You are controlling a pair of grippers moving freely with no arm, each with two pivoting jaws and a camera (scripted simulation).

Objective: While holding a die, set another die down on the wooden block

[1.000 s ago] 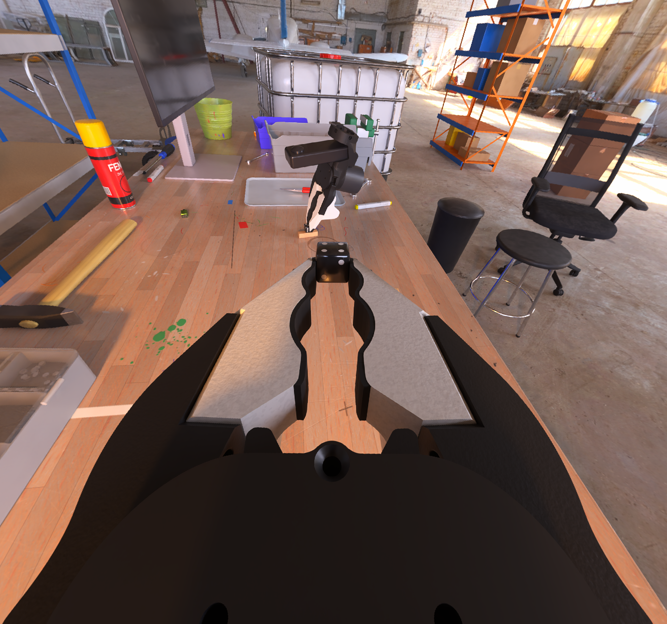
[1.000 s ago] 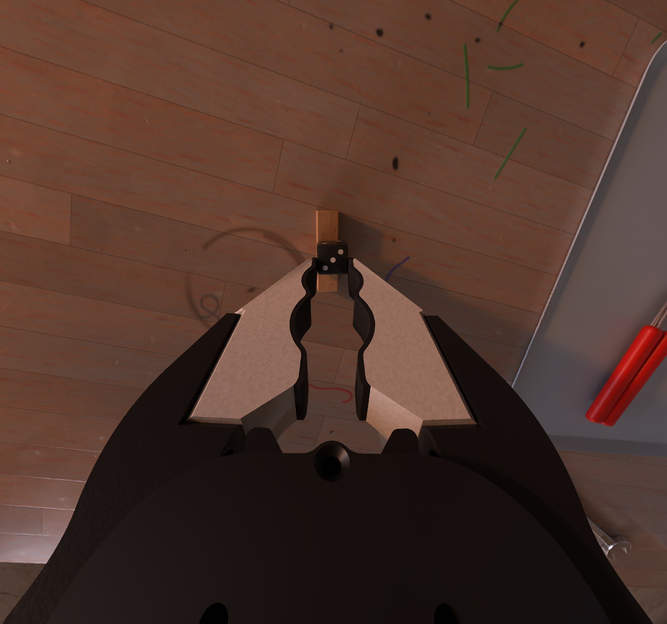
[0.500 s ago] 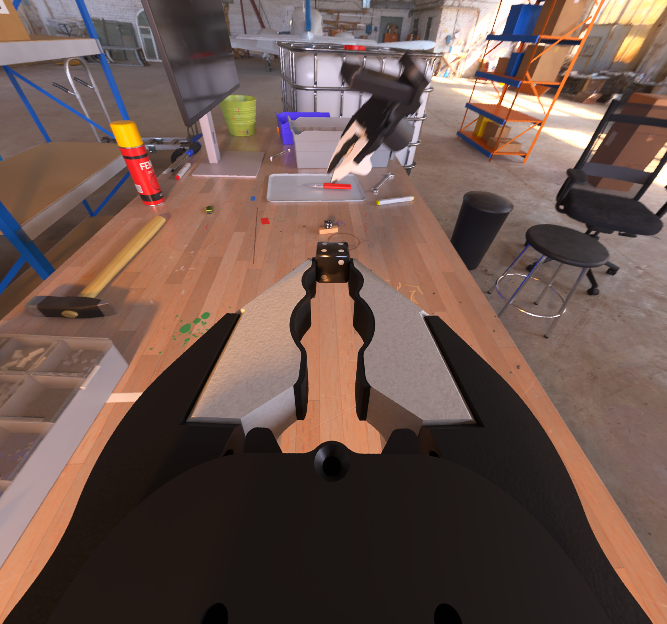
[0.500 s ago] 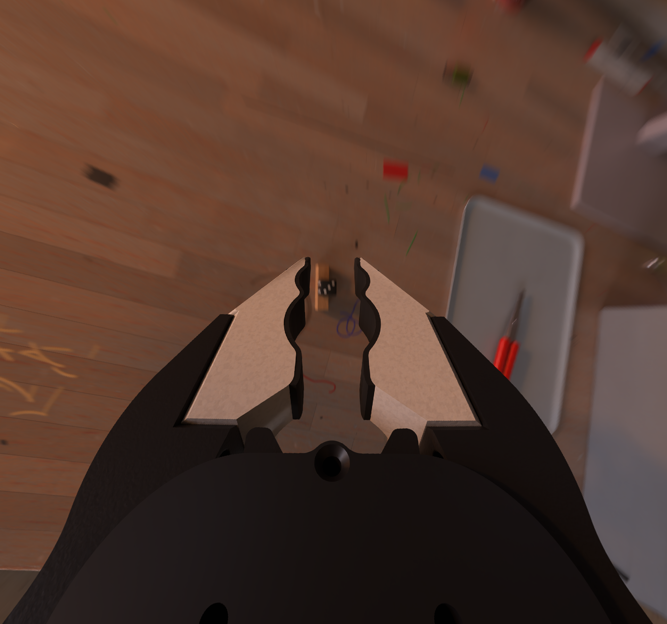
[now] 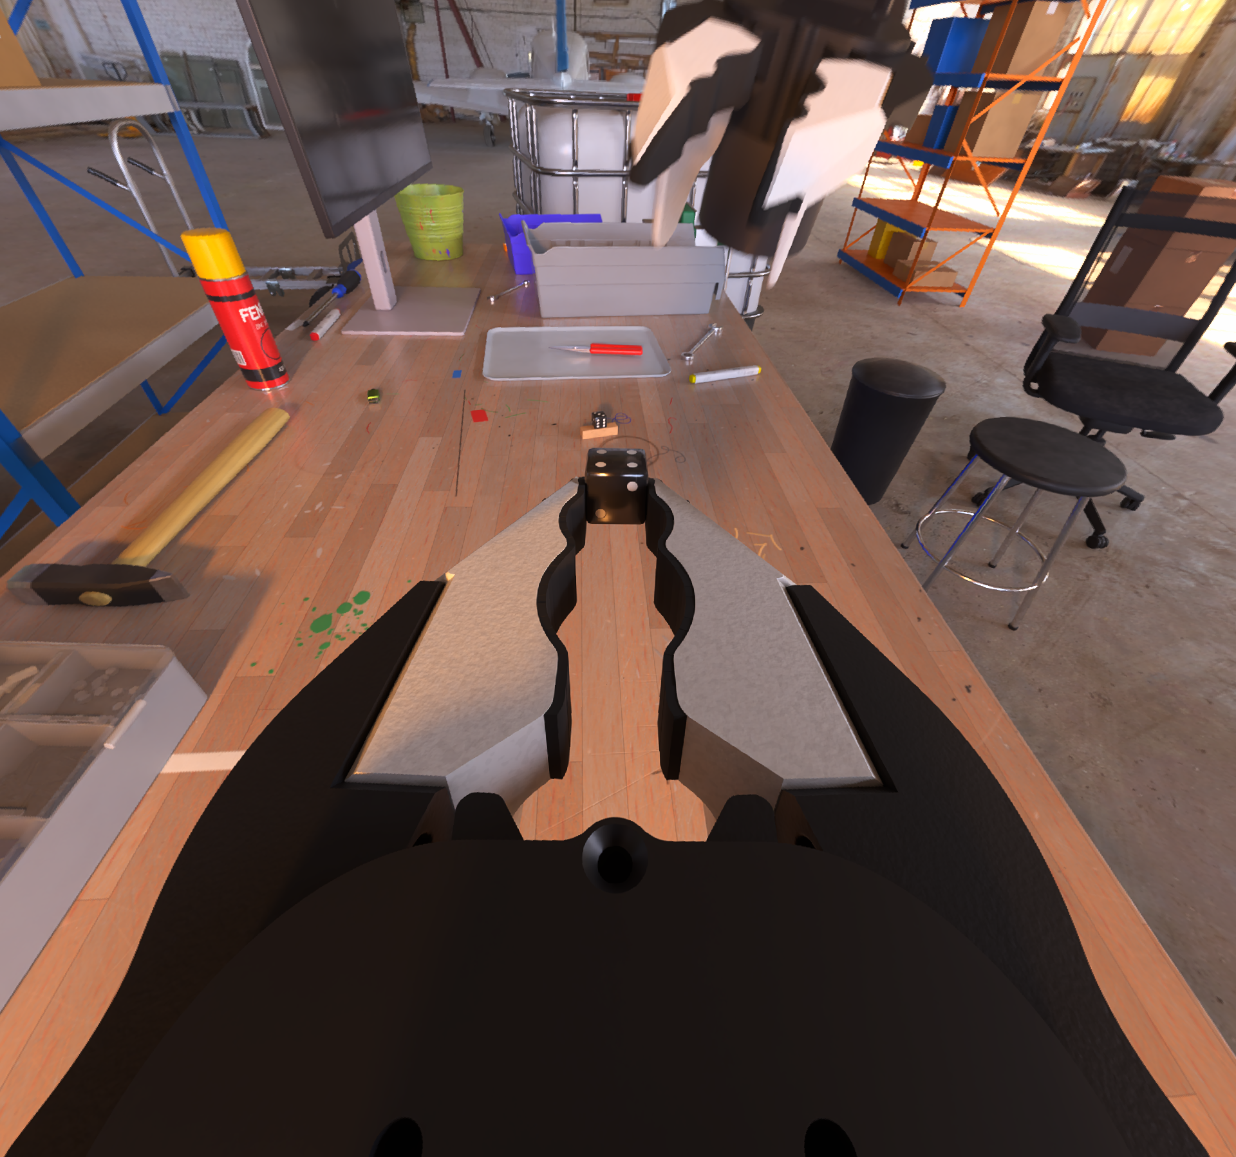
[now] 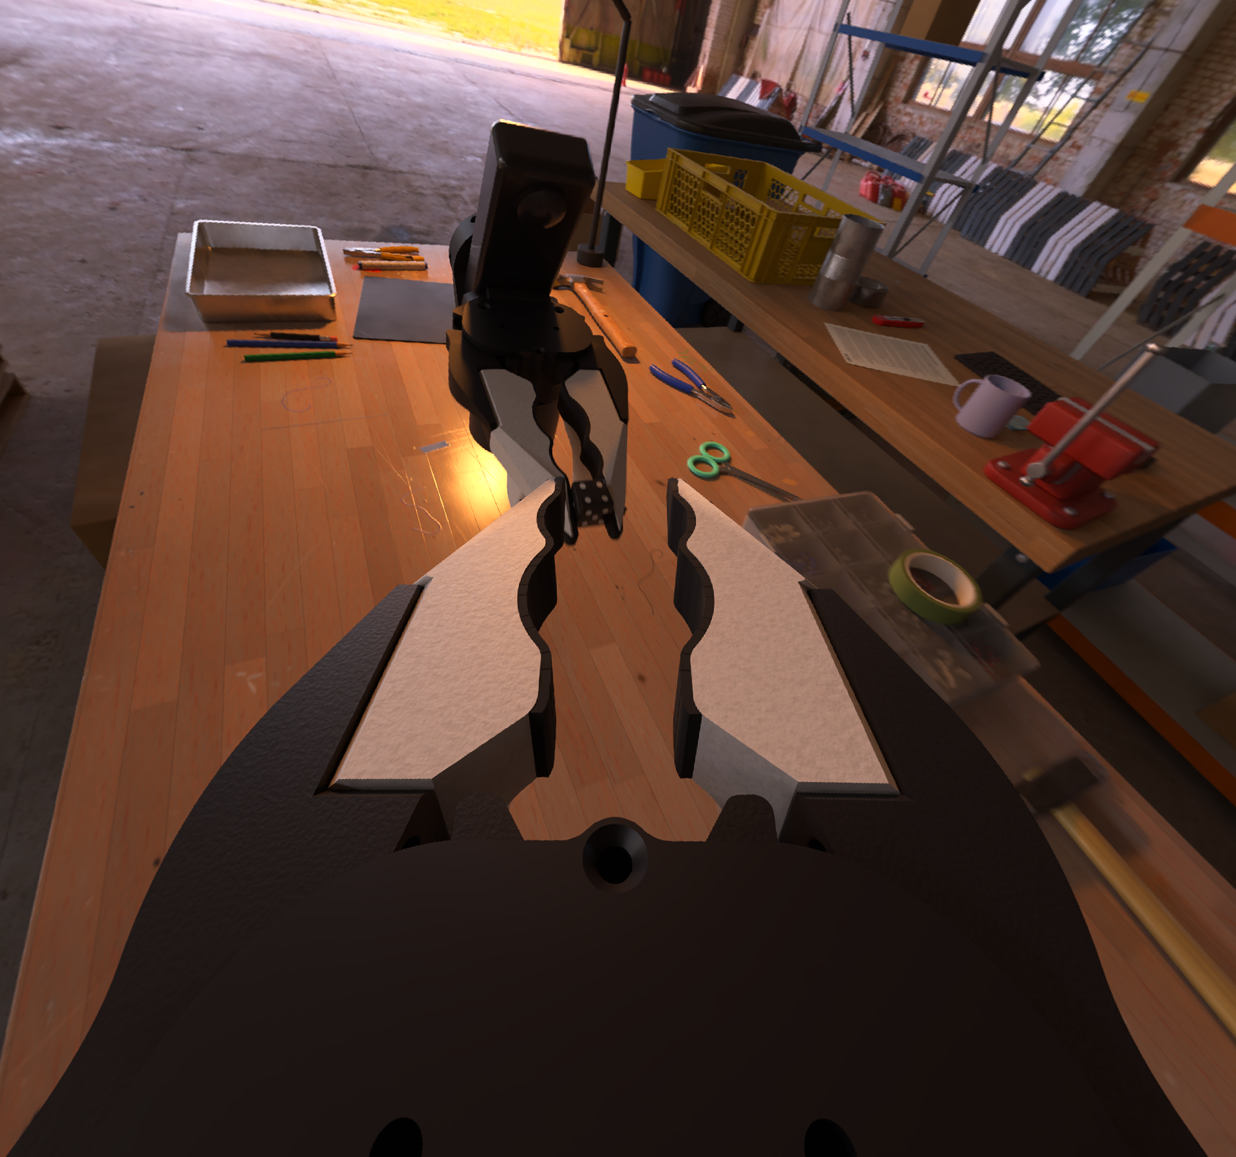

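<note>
My left gripper (image 5: 615,489) is shut on a black die (image 5: 615,484) and holds it above the workbench. Beyond it a second black die (image 5: 599,419) rests on a small wooden block (image 5: 600,432) on the bench. My right gripper (image 6: 614,497) is open and empty. It shows blurred in the left wrist view (image 5: 729,255), high above the far end of the bench. The right wrist view faces the left gripper (image 6: 592,526) with its die (image 6: 592,511). The block is out of that view.
A grey tray (image 5: 515,362) with a red-handled knife (image 5: 605,349), a grey bin (image 5: 625,275), a spray can (image 5: 241,315), a hammer (image 5: 154,523), a parts box (image 5: 73,743) lie on the bench. Scissors (image 6: 712,461), tape roll (image 6: 935,586), another parts box (image 6: 843,556) appear in the right wrist view.
My right gripper let go of its die on the wooden block, opened, rose high and swung round to face the left gripper. The left gripper drew back a little with its die.
</note>
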